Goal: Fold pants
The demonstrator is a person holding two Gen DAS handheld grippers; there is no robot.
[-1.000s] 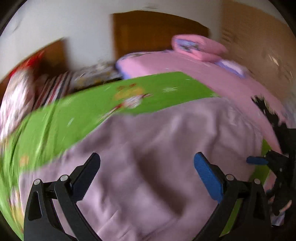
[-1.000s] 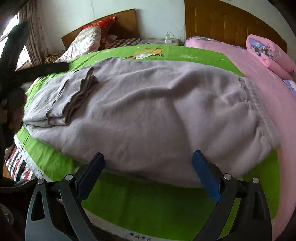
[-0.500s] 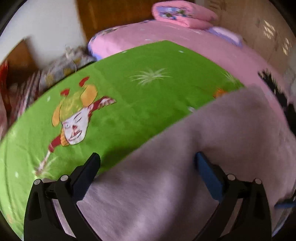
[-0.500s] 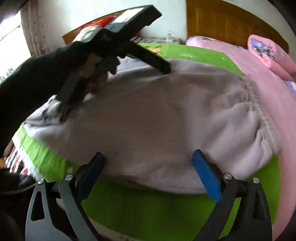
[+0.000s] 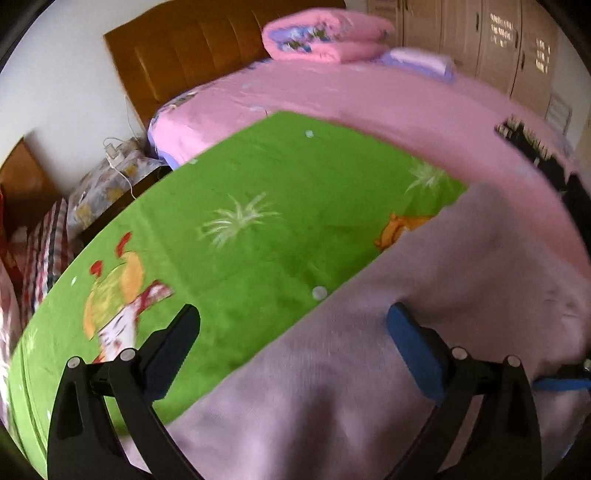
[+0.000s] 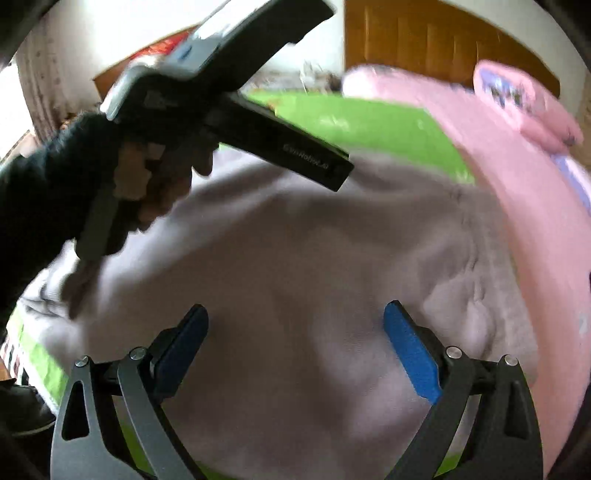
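Both grippers' jaws gape over pants (image 6: 295, 295) near the green sheet (image 5: 258, 221) edge.

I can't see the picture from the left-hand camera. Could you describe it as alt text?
Open left gripper, jaws wide apart and holding nothing, hovers over pale lilac pants spread on a green cartoon-print sheet. Behind lie a pink bed, a folded pink quilt and a wooden headboard.

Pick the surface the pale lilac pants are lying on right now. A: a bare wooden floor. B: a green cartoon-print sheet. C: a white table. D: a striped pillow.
B: the pants lie spread across the green sheet with cartoon figures, which shows beyond their far edge in the left wrist view.
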